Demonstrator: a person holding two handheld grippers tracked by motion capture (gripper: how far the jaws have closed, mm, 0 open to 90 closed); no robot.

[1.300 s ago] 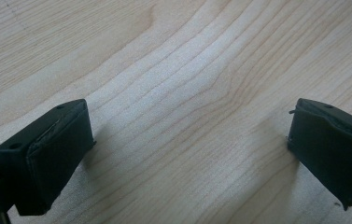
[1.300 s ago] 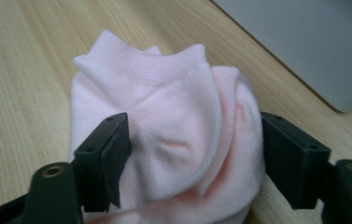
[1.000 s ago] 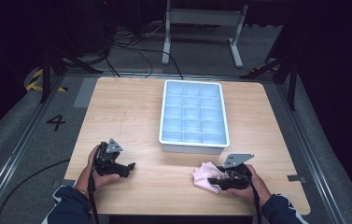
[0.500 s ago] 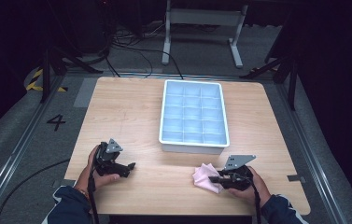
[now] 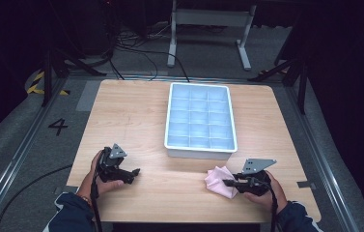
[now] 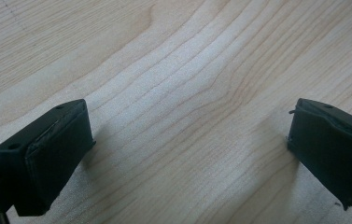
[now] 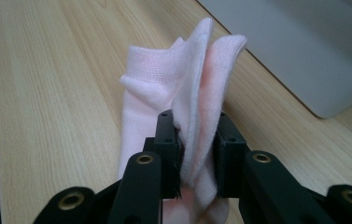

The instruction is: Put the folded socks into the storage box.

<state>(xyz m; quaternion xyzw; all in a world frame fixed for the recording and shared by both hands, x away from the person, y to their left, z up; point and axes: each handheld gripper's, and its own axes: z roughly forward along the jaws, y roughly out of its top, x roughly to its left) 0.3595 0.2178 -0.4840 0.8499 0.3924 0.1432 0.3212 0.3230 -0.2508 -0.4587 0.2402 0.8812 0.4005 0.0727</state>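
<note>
A dark room with a grey floor [image 5: 20, 145] and black cables [image 5: 136, 53] lies around a light wooden table [image 5: 136, 116]. A yellow and black stripe [image 5: 37, 82] is on the floor at the left, near a painted number four [image 5: 58, 126]. Behind the table stands a grey metal frame [image 5: 208, 19].

On the table, toward the far side and a bit to the right, sits a white tray [image 5: 200, 153] with many small boxes inside it. The near wall of the tray is close to a pink sock [image 5: 218, 180], but they do not touch.

The sock lies near the front edge of the table, on the right. The right gripper [image 5: 230, 183] has just been closing its jaws, and now they pinch the sock. In the right gripper view the folded pink sock [image 7: 187, 102] stands up between the two black jaws and is squeezed tight, with the tray [image 7: 295, 51] just beyond it.

The left gripper [image 5: 133, 172] rests at the front left of the table, well apart from the sock. In the left gripper view its jaws stand wide apart, with bare wood [image 6: 187, 93] between them
</note>
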